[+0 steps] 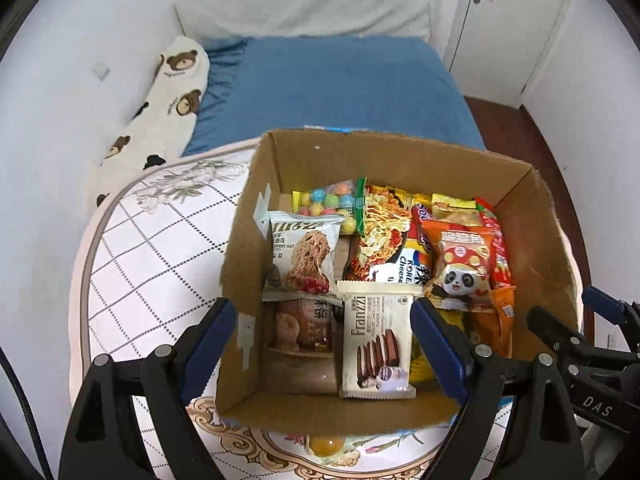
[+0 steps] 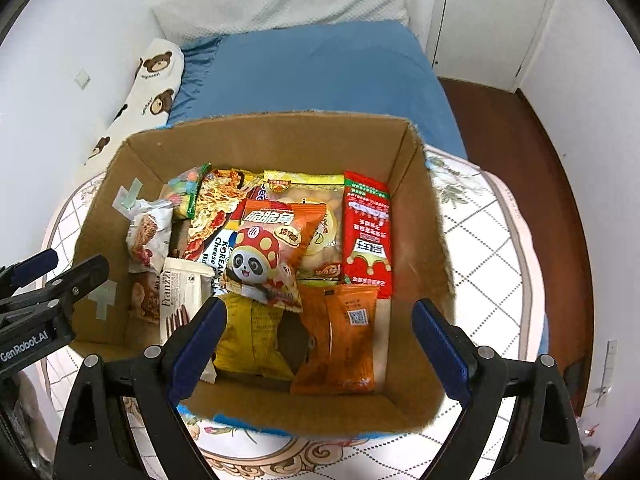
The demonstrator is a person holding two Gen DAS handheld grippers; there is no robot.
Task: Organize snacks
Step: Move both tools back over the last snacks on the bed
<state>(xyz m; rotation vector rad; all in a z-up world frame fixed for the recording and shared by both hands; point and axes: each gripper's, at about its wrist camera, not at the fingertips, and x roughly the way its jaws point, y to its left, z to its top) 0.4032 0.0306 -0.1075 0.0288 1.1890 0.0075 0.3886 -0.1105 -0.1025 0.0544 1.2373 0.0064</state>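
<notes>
Cardboard box (image 1: 400,152) sits on round table (image 1: 132,248), packed w/ snacks. Left gripper (image 1: 324,344) spread wide, holding nothing, hovering over near-left part, where Franzzi wafer pack (image 1: 378,344) stands upright. Right gripper (image 2: 320,344) also spread, empty, above orange packet (image 2: 340,340) (yellow bag (image 2: 248,340) beside it, probably partly under panda snack (image 2: 272,256)).
</notes>
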